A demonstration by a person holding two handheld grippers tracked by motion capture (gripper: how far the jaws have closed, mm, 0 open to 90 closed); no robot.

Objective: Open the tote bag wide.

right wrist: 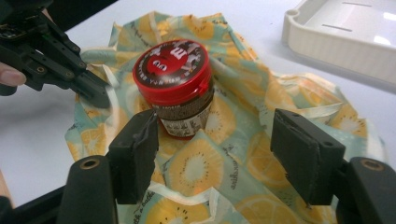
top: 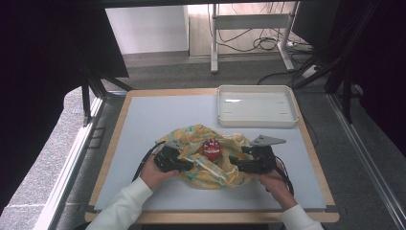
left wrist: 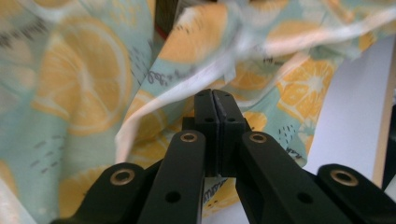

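Red-lidded jar (right wrist: 175,88) upright on lemon-print cloth (right wrist: 233,154), white tray (top: 256,106) apart

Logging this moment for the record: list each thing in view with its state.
Cloth: crumpled, spread under the jar.
Jar: upright, red lid on.
Tray: empty, apart from the cloth.
Left gripper: shut at the cloth's edge.
Right gripper: open, holding nothing.

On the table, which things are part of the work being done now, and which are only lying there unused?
In use:
- lemon-print teal and yellow cloth, crumpled
- red-lidded round jar, standing on the cloth
- left gripper, shut at the cloth's white hem
- right gripper, open, pointing at the jar

Lying about:
- white rectangular plastic tray, at the far right of the table
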